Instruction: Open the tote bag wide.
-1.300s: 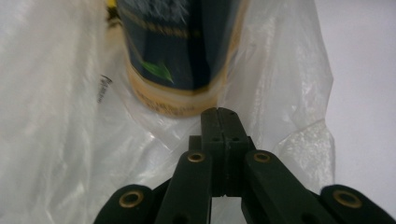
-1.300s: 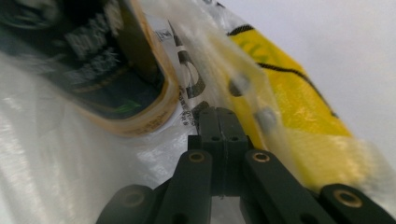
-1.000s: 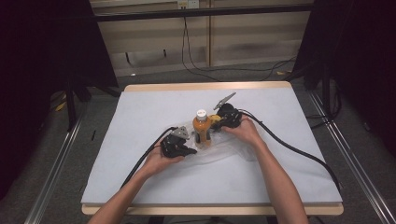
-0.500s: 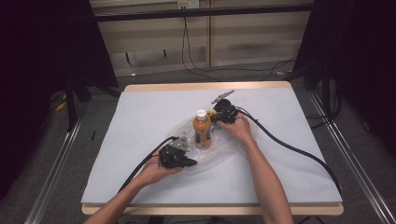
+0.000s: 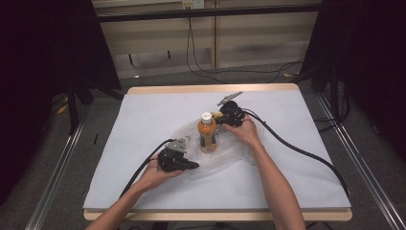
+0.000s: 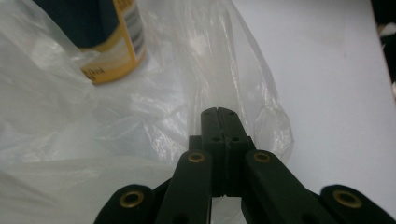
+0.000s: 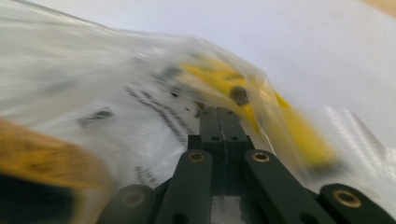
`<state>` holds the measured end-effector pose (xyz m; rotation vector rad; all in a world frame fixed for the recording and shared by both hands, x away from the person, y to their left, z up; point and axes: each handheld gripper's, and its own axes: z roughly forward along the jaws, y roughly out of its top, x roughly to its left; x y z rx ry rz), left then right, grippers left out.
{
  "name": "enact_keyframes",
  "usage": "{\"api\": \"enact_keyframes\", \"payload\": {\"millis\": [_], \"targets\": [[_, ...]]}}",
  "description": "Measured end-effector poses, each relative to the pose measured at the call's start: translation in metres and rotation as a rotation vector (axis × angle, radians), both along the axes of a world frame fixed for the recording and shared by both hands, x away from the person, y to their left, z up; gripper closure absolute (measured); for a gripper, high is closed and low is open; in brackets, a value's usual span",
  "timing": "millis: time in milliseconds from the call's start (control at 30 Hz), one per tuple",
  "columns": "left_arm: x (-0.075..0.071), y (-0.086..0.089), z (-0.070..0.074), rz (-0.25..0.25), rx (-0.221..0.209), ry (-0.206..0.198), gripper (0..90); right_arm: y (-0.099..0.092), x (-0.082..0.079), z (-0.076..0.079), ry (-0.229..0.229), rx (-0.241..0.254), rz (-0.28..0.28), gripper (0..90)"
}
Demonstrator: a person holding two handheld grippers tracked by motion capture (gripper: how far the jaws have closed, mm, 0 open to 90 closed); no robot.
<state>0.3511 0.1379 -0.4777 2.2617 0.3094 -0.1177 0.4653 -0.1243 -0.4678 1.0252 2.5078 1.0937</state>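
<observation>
A bottle (image 5: 207,136) of orange drink with a white cap stands upright on the table inside a clear plastic bag (image 5: 225,158). My left gripper (image 5: 195,166) lies near the bag's front left edge. In the left gripper view its jaws (image 6: 218,112) are shut on a fold of the bag (image 6: 93,126), with the bottle's base (image 6: 109,42) beyond at the upper left. My right gripper (image 5: 218,117) sits just right of the bottle's neck. The right gripper view shows it (image 7: 217,112) shut on the yellow-printed film (image 7: 116,93), with the bottle (image 7: 42,158) a blur at the lower left.
The white table top (image 5: 143,120) has bare room all round the bag. Black cables (image 5: 297,148) trail from both grippers toward the front. Metal rails (image 5: 57,167) run along the table's sides, and dark curtains hang at left and right.
The left gripper has drawn slightly toward the front edge and the right gripper slightly away from it, so the bag is stretched wider. The bottle still stands between them.
</observation>
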Motion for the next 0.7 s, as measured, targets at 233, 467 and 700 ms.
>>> {"api": "enact_keyframes", "payload": {"millis": [233,467,700], "targets": [[0.008,0.013,0.011,0.092,-0.062,-0.037,90.0,-0.017,-0.021,0.027,-0.05,0.037,0.027,90.0],[0.015,0.024,0.016,0.184,-0.099,-0.062,90.0,-0.038,-0.044,0.037,-0.1,0.09,0.012,90.0],[0.022,0.032,0.016,0.268,-0.075,-0.091,90.0,-0.062,-0.072,0.041,-0.131,0.133,0.004,90.0]]}}
